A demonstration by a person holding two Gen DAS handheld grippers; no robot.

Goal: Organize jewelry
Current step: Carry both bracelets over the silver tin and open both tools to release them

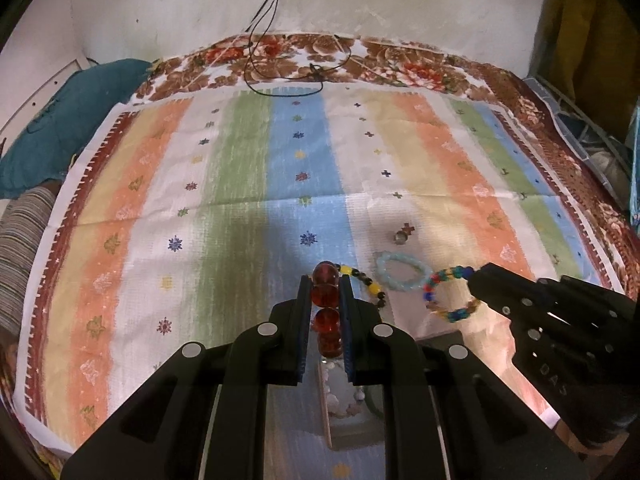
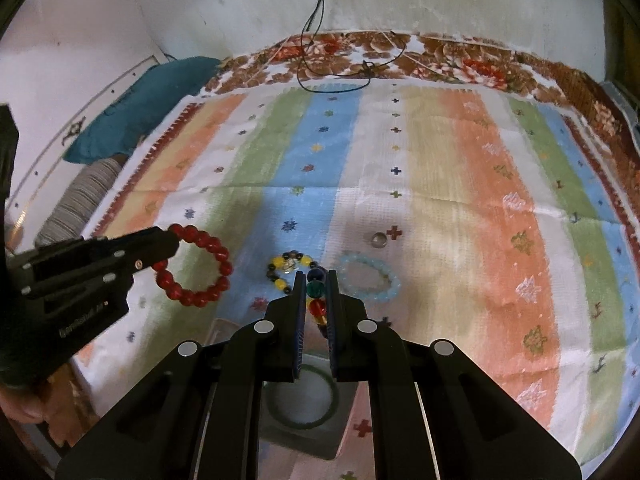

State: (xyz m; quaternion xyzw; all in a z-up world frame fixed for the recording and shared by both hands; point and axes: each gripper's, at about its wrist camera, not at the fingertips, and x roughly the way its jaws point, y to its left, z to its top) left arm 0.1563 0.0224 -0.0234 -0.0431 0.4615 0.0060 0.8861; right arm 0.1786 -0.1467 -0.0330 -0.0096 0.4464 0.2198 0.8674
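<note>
A big striped cloth (image 1: 240, 168) covers the bed, and its near edge is hidden under the black grippers in both views. At the far left a blue pillow (image 1: 60, 120) is cut off by the dark rim.

The left gripper (image 1: 326, 292) is squeezed shut on a red bead bracelet (image 2: 200, 268). In the left view only four red beads show between the fingers. The right view shows the whole ring hanging off the tip, up above the cloth.

The right gripper (image 2: 318, 292) is squeezed shut on a many-colored bead bracelet (image 1: 448, 292). Its own view shows just a few beads. The left view shows the loop hanging free.

Below the grippers sits a small box (image 2: 304, 412) with a green ring in it, mostly hidden and blurry.

On the cloth lie a pale blue bracelet (image 2: 370, 276), a yellow and black bracelet (image 2: 286, 270) partly behind the fingers, and a tiny round silver thing (image 2: 378, 239) too small to tell.
</note>
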